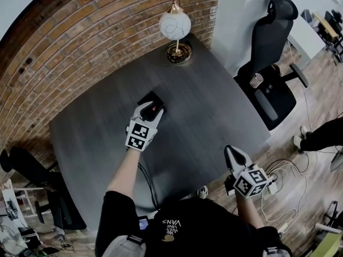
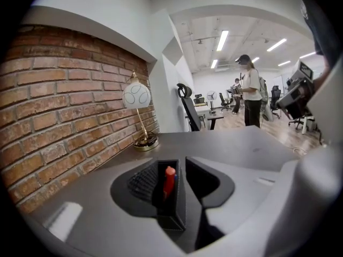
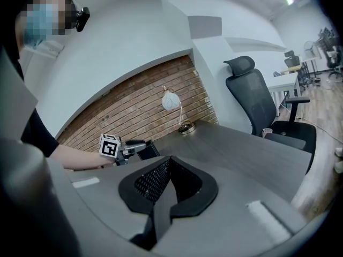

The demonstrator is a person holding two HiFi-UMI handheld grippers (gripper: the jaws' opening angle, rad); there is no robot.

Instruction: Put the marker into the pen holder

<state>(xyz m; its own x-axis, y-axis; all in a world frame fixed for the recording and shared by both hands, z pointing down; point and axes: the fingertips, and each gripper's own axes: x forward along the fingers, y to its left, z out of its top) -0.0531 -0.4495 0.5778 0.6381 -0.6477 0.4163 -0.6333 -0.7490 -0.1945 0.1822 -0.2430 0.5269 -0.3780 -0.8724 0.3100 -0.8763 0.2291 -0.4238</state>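
The pen holder (image 1: pixel 150 99) stands near the middle of the desk (image 1: pixel 209 116), with the marker (image 2: pixel 169 180) upright inside it, between the left gripper's (image 1: pixel 151 110) fingers (image 2: pixel 206 182). The lamp (image 1: pixel 174 27) sits at the desk's far edge by the brick wall (image 1: pixel 80 42), and the office chair (image 1: pixel 270 68) is to the desk's right. The right gripper (image 1: pixel 236 155) is at the near right edge, well apart from the holder.

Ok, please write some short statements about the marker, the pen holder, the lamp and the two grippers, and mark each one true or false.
1. The red marker stands inside the black pen holder. True.
2. The left gripper is clamped on the marker. False: its jaws stand apart on either side of the pen holder.
3. The right gripper holds a second marker. False: its jaws are together, with nothing between them.
4. A lamp stands on the table near the brick wall. True.
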